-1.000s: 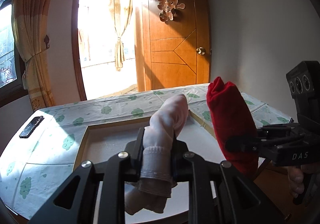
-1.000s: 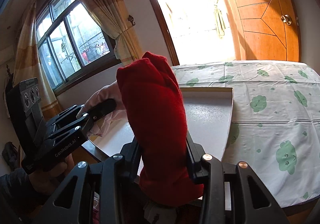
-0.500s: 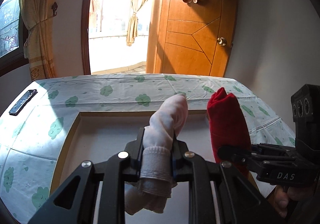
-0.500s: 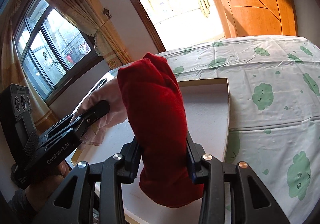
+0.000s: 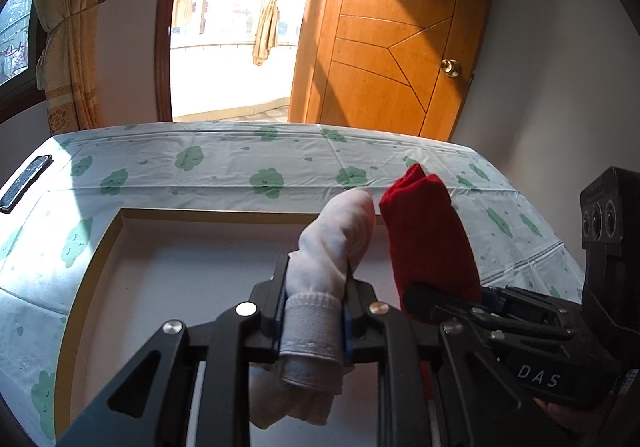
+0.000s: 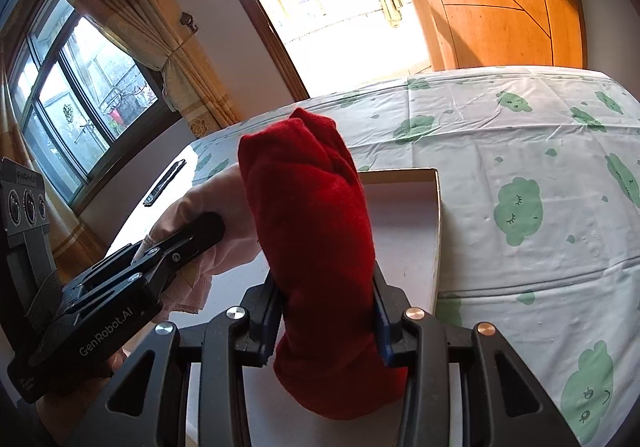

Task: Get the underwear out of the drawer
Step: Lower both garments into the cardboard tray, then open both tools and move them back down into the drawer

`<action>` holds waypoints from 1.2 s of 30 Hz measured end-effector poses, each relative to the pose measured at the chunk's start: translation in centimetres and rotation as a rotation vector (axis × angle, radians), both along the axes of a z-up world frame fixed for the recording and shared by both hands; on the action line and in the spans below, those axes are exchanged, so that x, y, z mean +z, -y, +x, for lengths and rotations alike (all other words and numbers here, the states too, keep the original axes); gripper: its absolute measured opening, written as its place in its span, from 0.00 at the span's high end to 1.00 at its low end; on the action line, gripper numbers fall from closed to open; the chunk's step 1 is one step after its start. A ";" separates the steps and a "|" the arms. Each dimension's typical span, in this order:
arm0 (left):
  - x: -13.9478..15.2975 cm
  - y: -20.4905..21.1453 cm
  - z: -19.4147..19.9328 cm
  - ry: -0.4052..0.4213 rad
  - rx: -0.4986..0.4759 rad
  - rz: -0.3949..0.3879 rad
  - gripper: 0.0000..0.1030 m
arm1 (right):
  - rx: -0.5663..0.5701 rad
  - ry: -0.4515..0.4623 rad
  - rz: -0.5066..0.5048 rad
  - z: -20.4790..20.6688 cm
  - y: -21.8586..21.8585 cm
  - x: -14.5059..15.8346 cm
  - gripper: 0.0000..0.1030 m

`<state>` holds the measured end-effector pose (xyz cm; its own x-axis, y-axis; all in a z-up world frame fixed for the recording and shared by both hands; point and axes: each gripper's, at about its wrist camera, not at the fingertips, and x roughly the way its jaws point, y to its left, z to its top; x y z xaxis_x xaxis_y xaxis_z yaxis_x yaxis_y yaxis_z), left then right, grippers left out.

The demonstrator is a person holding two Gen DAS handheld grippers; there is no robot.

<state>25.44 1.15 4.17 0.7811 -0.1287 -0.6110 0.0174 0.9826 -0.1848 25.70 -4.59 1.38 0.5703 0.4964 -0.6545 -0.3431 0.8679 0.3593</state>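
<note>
Already out of the drawer: left tool [image 5: 314, 311] clenched on pale rolled underwear [image 5: 332, 247], right tool [image 6: 326, 317] clenched on red rolled underwear [image 6: 308, 215], both held over shallow tray [image 5: 120, 247] on cloud-print surface [image 5: 224, 163]. Left to do, apparently: setting both down, letting go. Drawer itself nowhere visible.

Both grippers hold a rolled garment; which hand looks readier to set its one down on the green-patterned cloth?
Probably the right gripper: its red roll is nearer the bare cloth, while the left gripper with its white roll hangs over the drawer.
</note>
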 end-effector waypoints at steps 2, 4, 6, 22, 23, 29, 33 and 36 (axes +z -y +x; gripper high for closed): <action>-0.3 0.2 0.4 -0.016 -0.001 -0.010 0.81 | -0.004 0.000 -0.002 0.3 0.0 -0.1 0.58; -0.5 0.4 0.5 -0.016 0.004 -0.001 0.81 | -0.016 -0.004 -0.001 0.6 0.0 -0.3 0.58; -0.6 0.3 0.6 -0.020 0.018 -0.004 0.80 | -0.025 -0.009 -0.003 1.0 0.1 -0.5 0.58; -0.3 0.2 -1.3 0.026 -0.021 -0.042 0.48 | -0.095 0.072 -0.003 -1.1 2.0 0.6 0.29; -0.3 0.2 -1.6 0.031 -0.024 -0.041 0.48 | -0.092 0.079 -0.001 -1.6 2.0 0.7 0.29; 0.0 -0.2 -4.3 0.073 -0.054 -0.052 0.45 | -0.059 0.128 0.006 -5.5 2.4 1.3 0.29; 0.4 -0.9 -7.2 0.101 -0.085 -0.075 0.43 | -0.029 0.161 0.012 -8.9 2.9 1.8 0.29; 0.8 -1.4 -9.6 0.128 -0.102 -0.078 0.41 | -0.002 0.192 -0.002 -11.8 3.1 1.9 0.29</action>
<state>15.79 2.60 4.98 0.8323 -0.2549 -0.4922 0.1448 0.9572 -0.2507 13.89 -7.73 3.24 0.6858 0.4942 -0.5343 -0.4033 0.8692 0.2861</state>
